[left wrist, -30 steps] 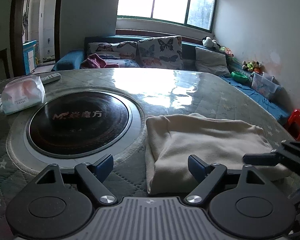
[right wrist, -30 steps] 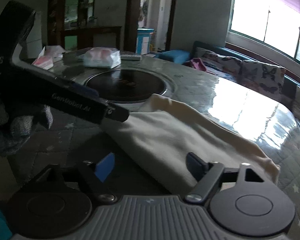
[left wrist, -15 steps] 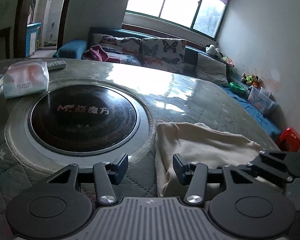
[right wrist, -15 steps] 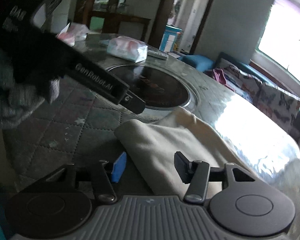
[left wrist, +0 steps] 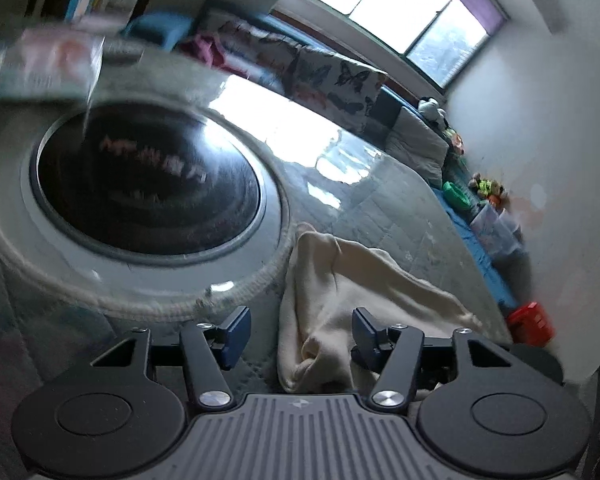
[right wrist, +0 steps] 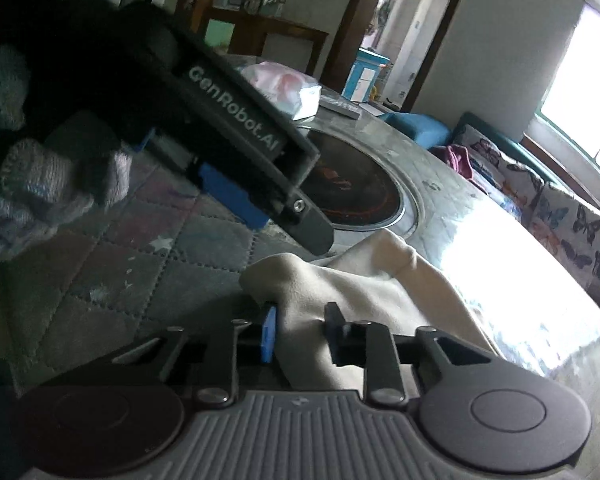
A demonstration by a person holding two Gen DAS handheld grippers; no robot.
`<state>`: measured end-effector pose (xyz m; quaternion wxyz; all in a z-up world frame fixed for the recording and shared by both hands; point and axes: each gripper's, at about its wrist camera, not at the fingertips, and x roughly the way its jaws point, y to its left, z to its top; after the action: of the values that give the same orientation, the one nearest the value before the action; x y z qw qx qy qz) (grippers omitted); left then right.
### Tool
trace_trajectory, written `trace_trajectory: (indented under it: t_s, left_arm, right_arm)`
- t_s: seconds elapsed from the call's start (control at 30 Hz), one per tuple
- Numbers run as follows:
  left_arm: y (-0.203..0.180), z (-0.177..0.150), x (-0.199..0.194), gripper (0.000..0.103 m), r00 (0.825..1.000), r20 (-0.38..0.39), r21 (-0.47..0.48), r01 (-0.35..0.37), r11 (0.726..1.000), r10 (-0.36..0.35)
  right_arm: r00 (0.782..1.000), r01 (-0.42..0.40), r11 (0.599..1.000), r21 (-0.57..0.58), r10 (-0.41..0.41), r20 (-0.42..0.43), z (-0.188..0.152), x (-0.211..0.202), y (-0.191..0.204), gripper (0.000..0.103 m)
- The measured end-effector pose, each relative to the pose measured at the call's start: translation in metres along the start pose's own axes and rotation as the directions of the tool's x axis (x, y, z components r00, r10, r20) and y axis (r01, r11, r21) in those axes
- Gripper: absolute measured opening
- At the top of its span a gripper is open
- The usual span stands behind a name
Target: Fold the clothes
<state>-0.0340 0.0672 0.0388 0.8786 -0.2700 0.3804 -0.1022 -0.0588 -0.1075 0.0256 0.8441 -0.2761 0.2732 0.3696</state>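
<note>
Currently the cream garment (left wrist: 352, 280) lies partly folded on the quilted desk (left wrist: 380, 208), just beside the rim of the round black cooktop (left wrist: 148, 184) set into the desk. Its long axis runs from the near edge, where both tools work, away toward the bright far side of the desk. The near edge is bunched into a raised fold.

Right gripper (right wrist: 300, 330): the jaws have just been closing and now pinch the near corner of the garment (right wrist: 364, 292); the cloth puckers between the blue pad and the black pad, and it rises into a small peak just above them. The rest of the garment extends up and to the right from this grip.

Left gripper (left wrist: 302, 334): the jaws stand spread, having just opened slightly. The bunched edge of the garment sits between them, closer to the right pad; neither pad visibly presses on it. The cooktop rim lies to the left of these jaws, apart from the cloth edge.

Both tools sit at the same near edge, side by side; the left tool's body (right wrist: 236, 128) crosses the right wrist view above the corner. As a judgement, the coming move depends on the left jaws closing on that edge, so both ends can be carried along the long axis.

Beyond the cooktop lies a tissue pack (right wrist: 288, 88).
</note>
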Motion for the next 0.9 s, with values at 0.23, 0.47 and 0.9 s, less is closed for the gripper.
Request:
trace_trajectory:
  t_s: [0.23,0.47,0.9]
  left_arm:
    - [0.006,0.004,0.01,0.062,0.998,-0.027,-0.189,0.054,0.981,-0.061]
    - [0.004,0.001,0.028,0.062,0.991,-0.055,-0.351,0.093,0.932,-0.12]
    - [0.016,-0.004,0.053,0.036,0.98,-0.079,-0.464,0.126,0.877,-0.182]
  right_arm:
    - [0.997,-0.055,0.991,0.126,0.048,0.061,-0.001,-0.015,-0.022,0.008]
    - [0.991,-0.1,0.972,0.213,0.077,0.114,-0.007,-0.031,-0.042,0.007]
    - [0.977,-0.169,0.952,0.254,0.129,0.169,-0.023,-0.049,-0.047,0.005]
